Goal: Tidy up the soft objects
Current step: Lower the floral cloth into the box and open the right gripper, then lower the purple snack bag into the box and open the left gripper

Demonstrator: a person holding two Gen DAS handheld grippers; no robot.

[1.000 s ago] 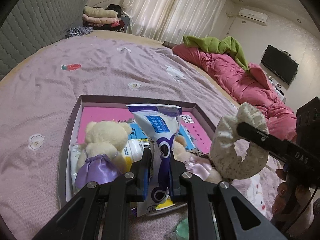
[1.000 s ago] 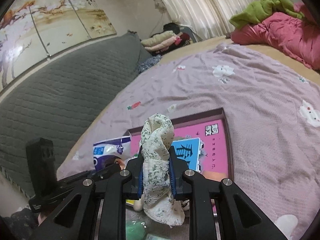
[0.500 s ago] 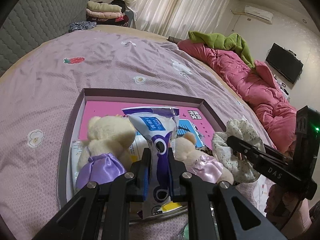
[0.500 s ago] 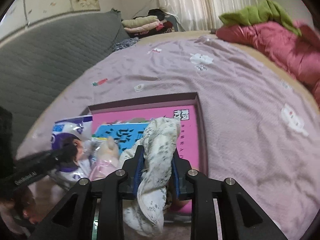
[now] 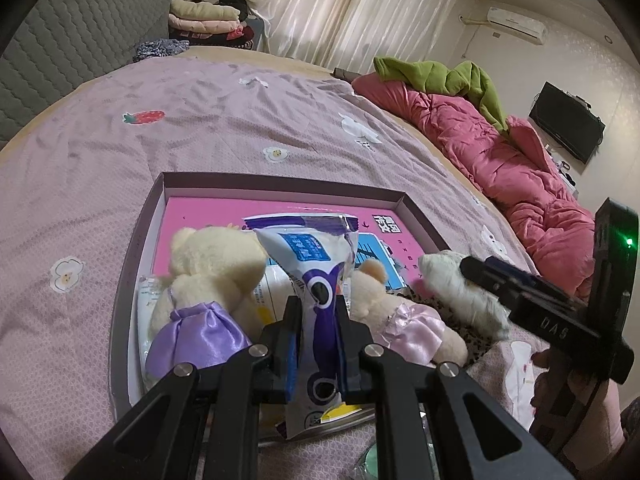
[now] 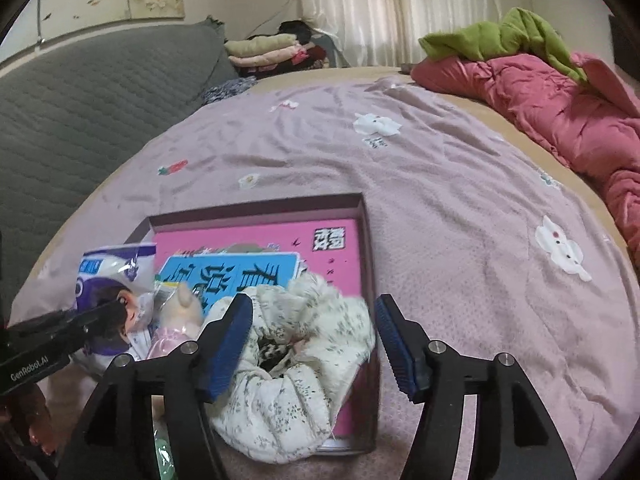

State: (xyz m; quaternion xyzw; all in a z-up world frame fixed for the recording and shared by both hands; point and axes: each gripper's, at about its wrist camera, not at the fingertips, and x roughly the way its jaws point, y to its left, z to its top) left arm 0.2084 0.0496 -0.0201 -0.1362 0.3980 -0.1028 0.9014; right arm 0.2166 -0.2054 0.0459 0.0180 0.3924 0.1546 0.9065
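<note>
A shallow box (image 5: 280,180) (image 6: 256,206) with a pink book inside lies on the bed. My left gripper (image 5: 318,340) is shut on a blue-and-white plastic packet (image 5: 316,276) (image 6: 108,276), held upright over the box's near end. Two cream teddy bears sit in the box, one in a purple dress (image 5: 200,300), one in a pink dress (image 5: 400,320). My right gripper (image 6: 314,342) has its jaws opening, and the white floral scrunchie (image 6: 296,368) (image 5: 460,292) lies loose between them in the box's near right corner.
A lilac bedspread (image 5: 200,120) with small flower prints surrounds the box. A pink quilt (image 5: 500,160) with a green garment on it runs along the right. Folded clothes (image 5: 204,20) are stacked at the far end by a grey padded headboard (image 6: 80,100).
The right gripper came down to the box with the scrunchie and its jaws spread apart, letting the scrunchie go. The left gripper kept still, holding the packet.
</note>
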